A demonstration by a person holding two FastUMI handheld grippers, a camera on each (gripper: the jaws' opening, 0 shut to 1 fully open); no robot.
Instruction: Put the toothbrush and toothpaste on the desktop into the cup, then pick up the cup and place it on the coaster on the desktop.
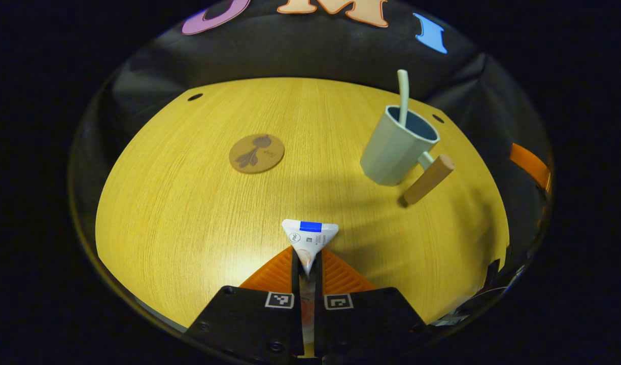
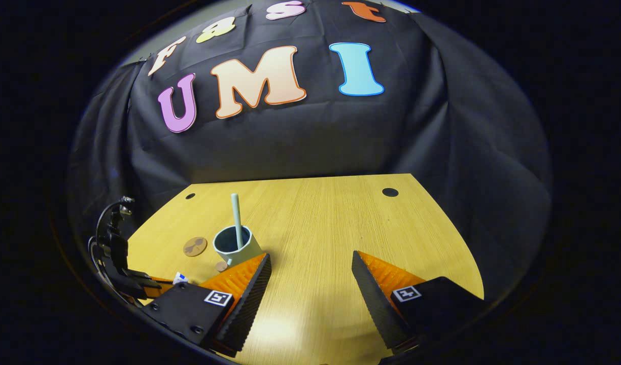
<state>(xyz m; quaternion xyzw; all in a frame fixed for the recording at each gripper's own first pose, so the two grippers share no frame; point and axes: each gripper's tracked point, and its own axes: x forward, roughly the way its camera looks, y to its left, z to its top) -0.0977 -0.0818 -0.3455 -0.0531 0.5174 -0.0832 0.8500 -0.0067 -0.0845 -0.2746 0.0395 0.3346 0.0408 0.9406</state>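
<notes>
My left gripper is shut on the white toothpaste tube, whose flat end with a blue stripe sticks out ahead of the fingers, above the wooden desktop. Ahead to the right stands the pale green cup with a wooden handle; the toothbrush stands inside it. The round brown coaster lies ahead to the left. In the right gripper view, my right gripper is open over the desktop, with the cup, toothbrush and coaster off to its left.
The left gripper and its cable show at the far left of the right gripper view, with the tube end peeking out. Round holes sit near the desktop's back corners. Black cloth hangs behind the desk.
</notes>
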